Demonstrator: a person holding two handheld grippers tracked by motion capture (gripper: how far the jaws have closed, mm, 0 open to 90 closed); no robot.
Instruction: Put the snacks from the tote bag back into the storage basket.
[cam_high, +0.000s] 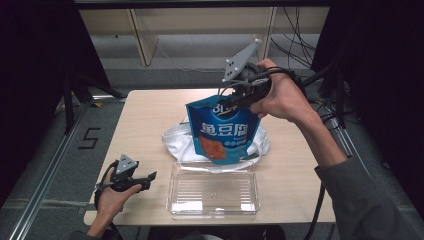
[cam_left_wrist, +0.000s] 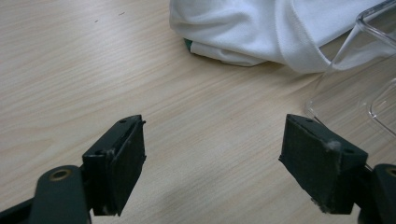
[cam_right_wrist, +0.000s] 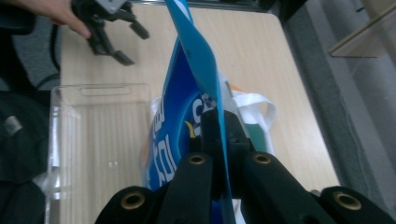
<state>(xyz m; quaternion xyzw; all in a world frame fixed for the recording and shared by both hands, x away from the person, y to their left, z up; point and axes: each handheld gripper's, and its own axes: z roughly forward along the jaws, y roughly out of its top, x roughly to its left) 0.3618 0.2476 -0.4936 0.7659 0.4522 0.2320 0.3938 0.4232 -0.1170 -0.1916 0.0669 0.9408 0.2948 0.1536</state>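
Clear ribbed plastic tray (cam_high: 214, 192); glossy blue pouch (cam_high: 222, 132) pinched by right gripper (cam_high: 239, 99).

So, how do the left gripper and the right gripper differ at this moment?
The left gripper rests low at the table edge; the right gripper is raised above the white bag. The left gripper's jaws stand wide apart with nothing between them; the right gripper's jaws are shut on the top edge of the blue snack pouch. Both have black jaws and a grey plate.
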